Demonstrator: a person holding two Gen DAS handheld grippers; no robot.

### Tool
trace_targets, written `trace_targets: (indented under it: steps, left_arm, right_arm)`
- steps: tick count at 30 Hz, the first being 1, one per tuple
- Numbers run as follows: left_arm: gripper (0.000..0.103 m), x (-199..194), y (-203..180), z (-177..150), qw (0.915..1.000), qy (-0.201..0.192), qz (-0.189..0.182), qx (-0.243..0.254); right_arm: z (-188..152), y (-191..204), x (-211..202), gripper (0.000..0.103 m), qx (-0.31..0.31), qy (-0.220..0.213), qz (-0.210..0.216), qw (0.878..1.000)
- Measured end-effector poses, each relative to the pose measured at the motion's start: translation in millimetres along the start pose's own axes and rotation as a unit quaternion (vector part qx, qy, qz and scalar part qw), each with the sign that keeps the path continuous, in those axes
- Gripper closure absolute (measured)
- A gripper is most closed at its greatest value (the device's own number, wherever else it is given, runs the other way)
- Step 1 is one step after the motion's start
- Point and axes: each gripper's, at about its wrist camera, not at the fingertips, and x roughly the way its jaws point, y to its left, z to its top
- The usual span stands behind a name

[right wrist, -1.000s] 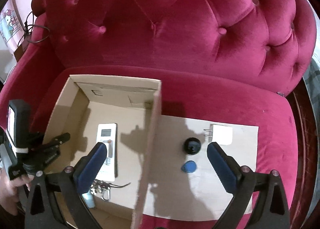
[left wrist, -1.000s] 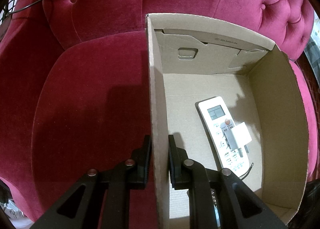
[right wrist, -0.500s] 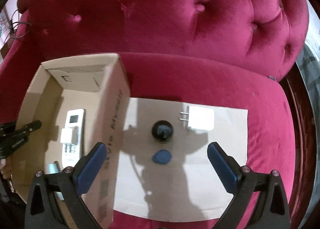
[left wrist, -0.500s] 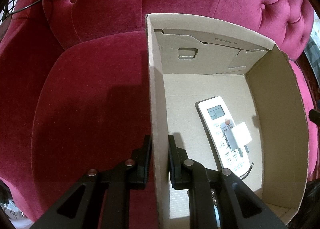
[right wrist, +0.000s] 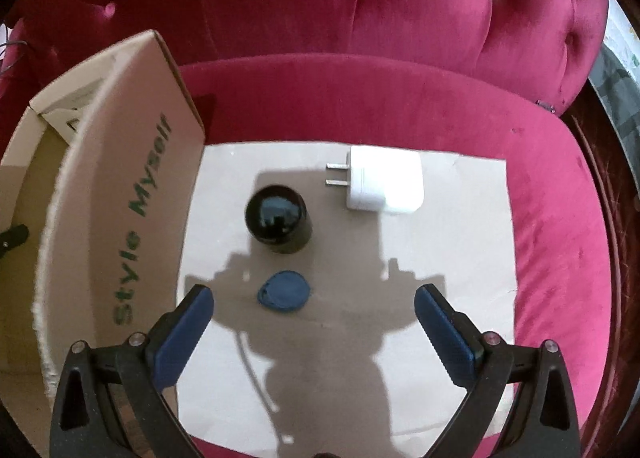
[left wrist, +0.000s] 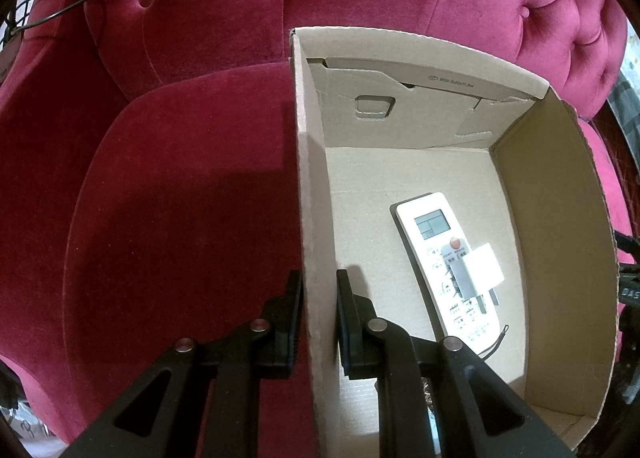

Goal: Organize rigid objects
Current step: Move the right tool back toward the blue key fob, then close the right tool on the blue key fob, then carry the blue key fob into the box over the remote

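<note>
Your right tongs (right wrist: 314, 312) hang wide over the blue tag (right wrist: 285, 292), just left of centre on the cardboard sheet (right wrist: 460, 250), while left tongs (left wrist: 318, 322) pinch the box wall (left wrist: 316, 258).

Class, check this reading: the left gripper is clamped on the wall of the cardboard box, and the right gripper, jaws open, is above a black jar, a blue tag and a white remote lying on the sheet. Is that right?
One detail is wrong. On the cardboard sheet beside the black jar and blue tag lies a white plug adapter, as the right wrist view shows. The white remote is inside the cardboard box, which the left gripper clamps. The right gripper is open.
</note>
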Motion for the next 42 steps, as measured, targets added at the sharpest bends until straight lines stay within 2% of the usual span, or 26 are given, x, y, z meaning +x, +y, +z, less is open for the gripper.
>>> trace_targets:
  steps: [11, 14, 21, 26, 27, 42]
  left_arm:
    - [0.087, 0.9, -3.3, 1.1, 1.0000, 0.001, 0.005, 0.004]
    - [0.087, 1.3, -2.8, 1.4, 1.0000, 0.001, 0.003, 0.002]
    - [0.087, 1.4, -2.1, 1.0, 1.0000, 0.001, 0.003, 0.002]
    - [0.087, 0.9, -2.9, 0.3, 1.0000, 0.000, 0.004, 0.003]
    - [0.087, 0.7, -3.3, 0.4, 1.0000, 0.000, 0.005, 0.003]
    - [0.087, 1.1, -3.0, 0.4, 1.0000, 0.001, 0.004, 0.002]
  right_arm:
    - [-2.5, -1.4, 29.1, 0.001, 0.009, 0.009, 0.002, 1.000]
    - [-2.6, 0.3, 32.3, 0.004, 0.004, 0.010, 0.000, 1.000]
    - [-4.6, 6.2, 31.5, 0.026, -0.011, 0.010, 0.003, 1.000]
    - [-3.2, 10.2, 25.9, 0.058, -0.010, 0.009, 0.010, 1.000]
    - [-3.0, 9.1, 24.9, 0.068, -0.007, 0.009, 0.007, 1.000]
    - [6.8, 4.8, 8.4, 0.069, -0.001, 0.005, 0.007, 1.000]
